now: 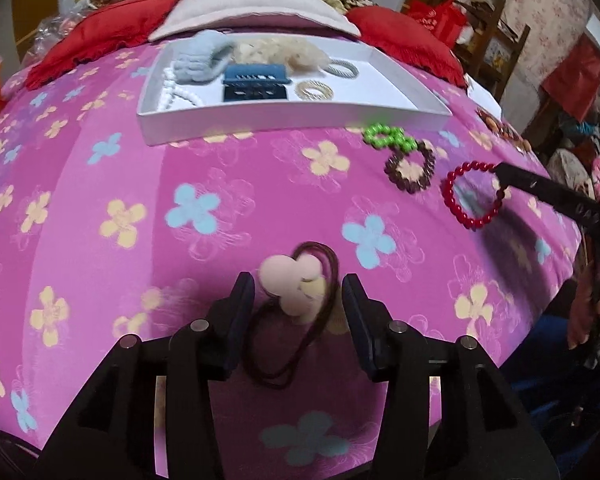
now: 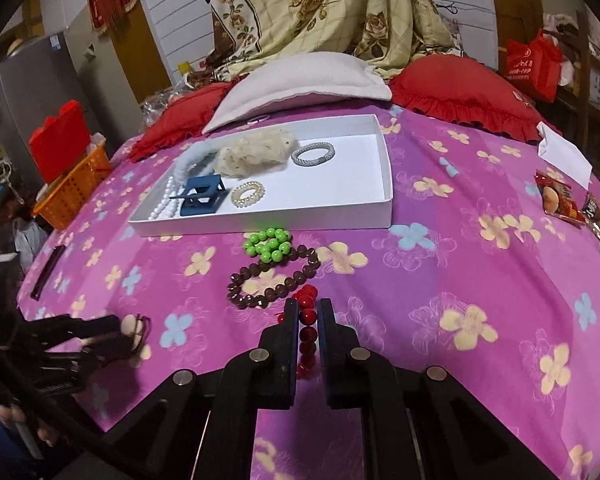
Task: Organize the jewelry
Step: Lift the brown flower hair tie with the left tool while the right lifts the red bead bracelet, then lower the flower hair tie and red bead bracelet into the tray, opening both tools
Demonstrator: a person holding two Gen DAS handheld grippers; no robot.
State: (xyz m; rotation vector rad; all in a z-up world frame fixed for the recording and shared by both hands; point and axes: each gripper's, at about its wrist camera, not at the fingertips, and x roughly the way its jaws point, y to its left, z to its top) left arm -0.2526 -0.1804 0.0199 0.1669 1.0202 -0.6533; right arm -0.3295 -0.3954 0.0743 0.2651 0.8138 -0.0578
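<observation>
A hair tie (image 1: 290,290) with pale pink balls on a brown elastic lies on the pink flowered bedspread, between the fingers of my left gripper (image 1: 299,292); the jaws stand apart and the pads do not press on it. My right gripper (image 2: 308,308) is shut on a red bead bracelet (image 2: 308,316), which hangs as a loop (image 1: 452,200) from its tip just above the cloth. A green bead bracelet (image 2: 270,244) and a brown bead bracelet (image 2: 272,284) lie in front of a white tray (image 2: 260,220). The tray holds a blue hair claw (image 2: 200,198), white pearls, scrunchies and coiled hair ties.
A white pillow (image 2: 300,80) and red pillows (image 2: 460,84) lie behind the tray. An orange basket (image 2: 70,192) stands off the bed's left edge. Snack packets (image 2: 560,198) and a white paper lie at the right. A black bar (image 2: 46,272) lies near the left edge.
</observation>
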